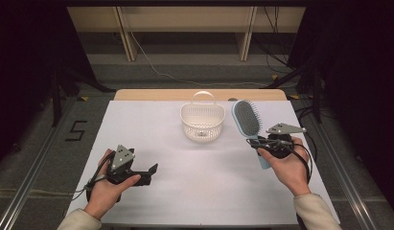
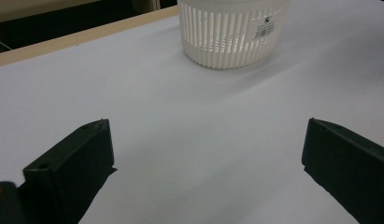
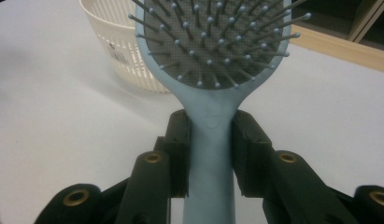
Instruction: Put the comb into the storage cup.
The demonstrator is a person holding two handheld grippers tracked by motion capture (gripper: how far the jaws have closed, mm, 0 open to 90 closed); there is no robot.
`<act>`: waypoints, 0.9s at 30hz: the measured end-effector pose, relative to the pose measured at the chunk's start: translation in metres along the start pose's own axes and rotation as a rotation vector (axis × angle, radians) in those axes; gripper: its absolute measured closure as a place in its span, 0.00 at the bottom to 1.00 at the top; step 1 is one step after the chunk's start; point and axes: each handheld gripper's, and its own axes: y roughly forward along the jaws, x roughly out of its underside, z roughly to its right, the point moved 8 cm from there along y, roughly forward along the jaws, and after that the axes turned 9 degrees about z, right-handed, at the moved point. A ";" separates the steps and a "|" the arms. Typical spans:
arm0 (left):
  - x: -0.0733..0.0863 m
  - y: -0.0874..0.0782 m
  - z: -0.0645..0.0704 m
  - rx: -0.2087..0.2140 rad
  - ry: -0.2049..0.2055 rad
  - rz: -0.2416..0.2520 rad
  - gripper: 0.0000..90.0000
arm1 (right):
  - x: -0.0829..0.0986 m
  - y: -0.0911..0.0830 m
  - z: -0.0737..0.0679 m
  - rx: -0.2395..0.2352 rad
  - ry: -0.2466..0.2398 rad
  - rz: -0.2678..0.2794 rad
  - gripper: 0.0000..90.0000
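Observation:
A light blue hairbrush (image 1: 247, 120) with a grey bristle pad is held by its handle in my right gripper (image 1: 267, 142), at the right of the white table. In the right gripper view both jaws press the sides of the hairbrush (image 3: 213, 56) handle, bristles facing the camera; the right gripper (image 3: 209, 149) is shut on it. A white slotted basket (image 1: 202, 120) with a loop handle stands at the back middle, just left of the brush head. My left gripper (image 1: 150, 172) rests low at the front left, jaws wide apart with nothing between them; the basket (image 2: 229, 35) shows ahead of it.
The white table top (image 1: 199, 191) has a wooden edge (image 1: 151, 94) at the back. Beyond it are a grey floor, cables and furniture legs. Dark stands flank both sides. A number 5 is marked on the floor at the left.

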 end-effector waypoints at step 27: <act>0.000 0.000 0.001 0.001 0.001 -0.002 0.02 | -0.015 0.000 -0.008 -0.008 -0.026 0.115 0.78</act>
